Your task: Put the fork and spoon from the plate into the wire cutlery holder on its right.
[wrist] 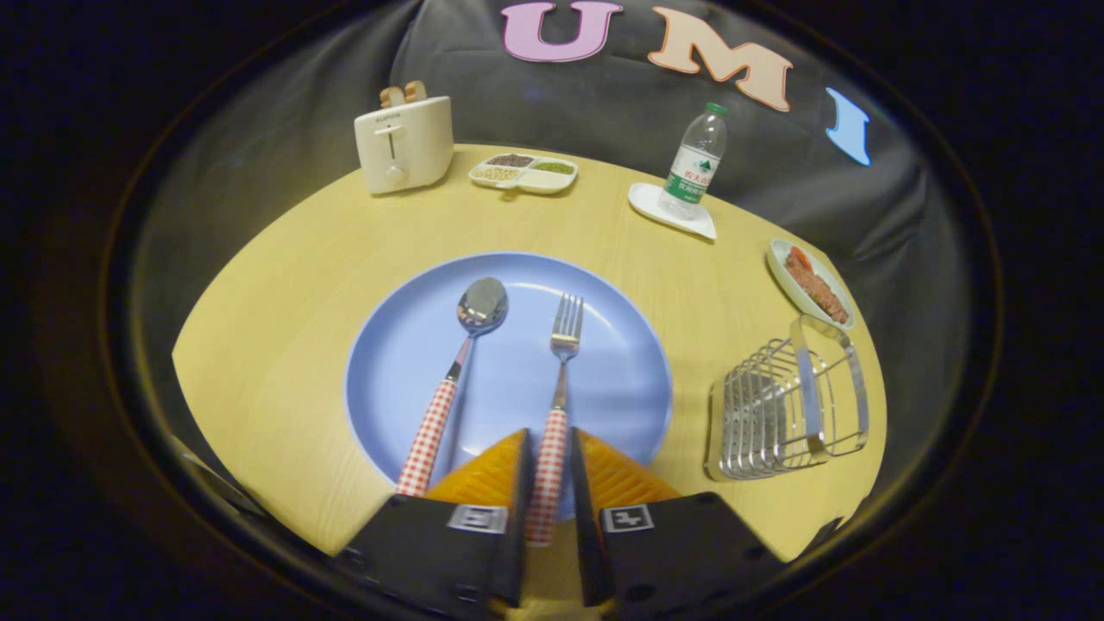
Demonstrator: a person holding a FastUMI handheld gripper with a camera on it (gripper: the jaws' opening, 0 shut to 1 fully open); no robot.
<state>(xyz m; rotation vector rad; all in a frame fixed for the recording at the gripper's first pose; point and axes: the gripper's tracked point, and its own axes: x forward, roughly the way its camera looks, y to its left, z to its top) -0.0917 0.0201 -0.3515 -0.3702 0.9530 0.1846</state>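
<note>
Gripper (548, 453): low at the table's (285, 362) near edge, its two fingers (496, 470) narrowly parted and flanking the fork (556, 405) handle. The red-checked handle lies in the gap with each finger close alongside; whether the pads actually press on it cannot be told.

Fork: lying on the plate (414, 362), tines pointing toward the far edge, handle overhanging the plate's near rim between the fingers.

Spoon (453, 388): also on the plate, just left of the fork and apart from it, bowl toward the far edge, checked handle angled out over the near-left rim beside the left finger.

Plate: blue, round, centred near the table's near edge. Bare plate surface lies between the two utensils and to the fork's right.

Holder (780, 410): wire, standing on the table right of the plate, near the right edge. A strip of bare table separates it from the plate rim.

Farther right edge: a small dish (811, 285) with food, just beyond the holder.

Far edge: a bottle (694, 164) upright on a white mat (668, 211) toward the right; a divided tray (523, 172) at the middle; a toaster (404, 142) at the far-left corner.

Open room: broad bare table between the plate and the far-edge items, and left of the plate.
</note>
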